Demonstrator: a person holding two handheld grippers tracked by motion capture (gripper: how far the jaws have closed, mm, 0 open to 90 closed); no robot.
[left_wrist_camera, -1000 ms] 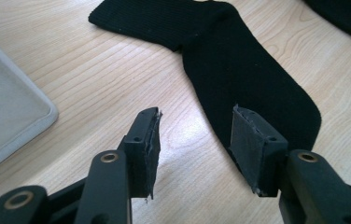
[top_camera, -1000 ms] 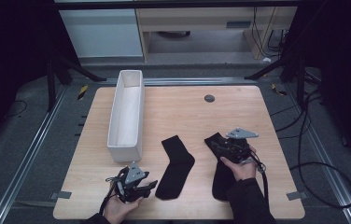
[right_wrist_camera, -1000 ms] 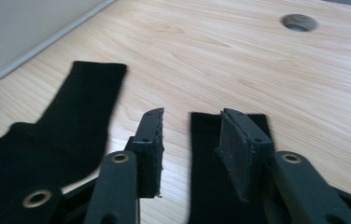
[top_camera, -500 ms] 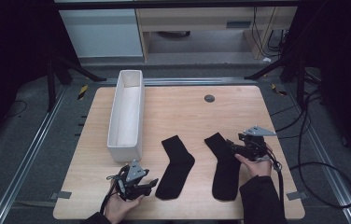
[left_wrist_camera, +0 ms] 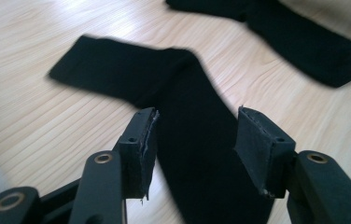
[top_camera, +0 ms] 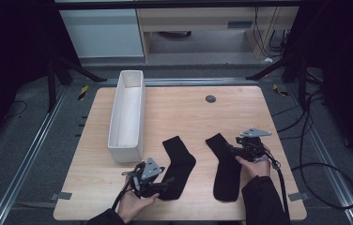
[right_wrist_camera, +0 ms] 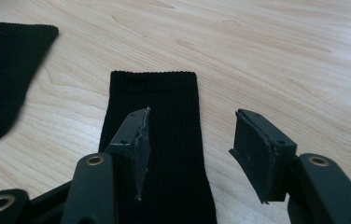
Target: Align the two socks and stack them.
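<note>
Two black socks lie flat on the wooden table. My left gripper is at the toe end of the left sock. In the left gripper view the left gripper is open, its jaws have just been opening, and the left sock runs between them untouched. My right gripper is beside the leg of the right sock. In the right gripper view the right gripper is open and its jaws have just been closing slightly. One jaw is over the right sock, the other over bare wood.
A long white bin stands on the table's left part, just behind my left hand. A dark round plug sits in the tabletop at the back. Cables trail off the right edge. The other sock lies beyond the left gripper.
My left gripper has slid right, up to the left sock's toe. My right gripper has shifted slightly right off the right sock's cuff, and that sock now lies flat.
</note>
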